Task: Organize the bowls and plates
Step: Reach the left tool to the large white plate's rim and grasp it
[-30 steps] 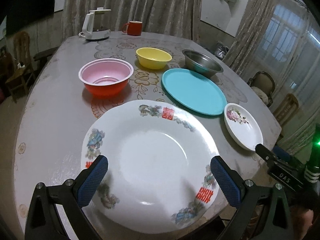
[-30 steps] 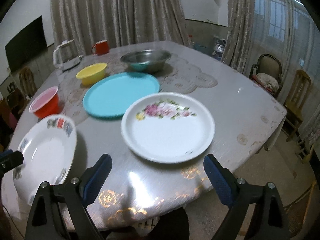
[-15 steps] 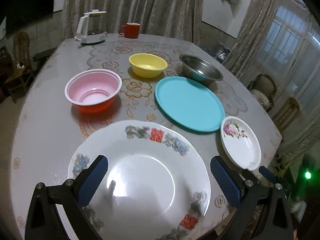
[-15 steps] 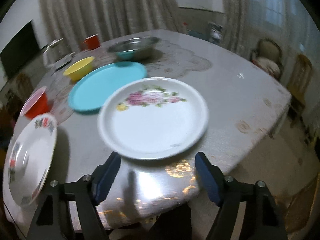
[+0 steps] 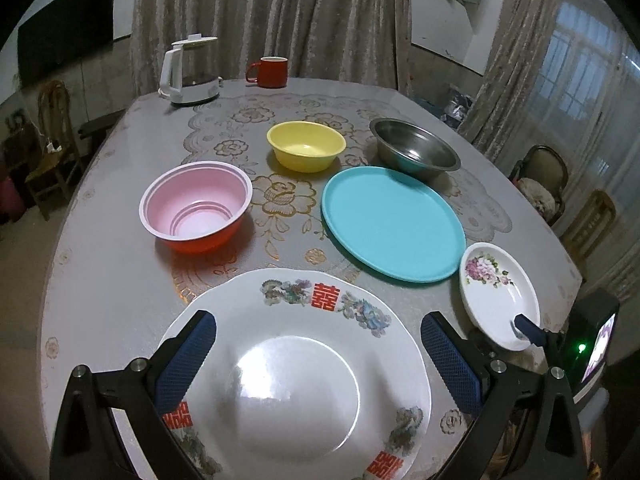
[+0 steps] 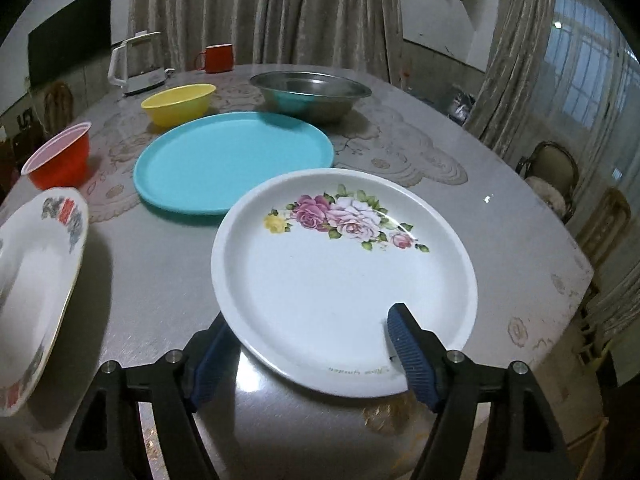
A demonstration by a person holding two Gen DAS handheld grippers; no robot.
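Observation:
A large white plate with red characters [image 5: 296,392] lies at the table's near edge; it also shows as the large plate [image 6: 32,280] at far left in the right wrist view. My left gripper [image 5: 318,322] is open above it, one finger over each side of the rim. A smaller white plate with painted roses [image 6: 340,272] lies to the right. My right gripper [image 6: 310,320] straddles its near rim with the jaws apart. The left finger is hidden under the rim and the right fingertip [image 5: 526,326] lies on the plate's face.
Behind the plates are a teal plate [image 5: 392,224], a red bowl with a pink inside [image 5: 196,208], a yellow bowl [image 5: 306,150] and a steel bowl [image 5: 414,152]. A white kettle [image 5: 190,72] and a red mug [image 5: 272,71] stand at the far edge. Chairs [image 5: 544,188] stand on the right.
My left gripper advanced over the large plate. My right gripper narrowed its jaws, dropped forward and rolled, so its fingers now straddle the rose plate's near rim.

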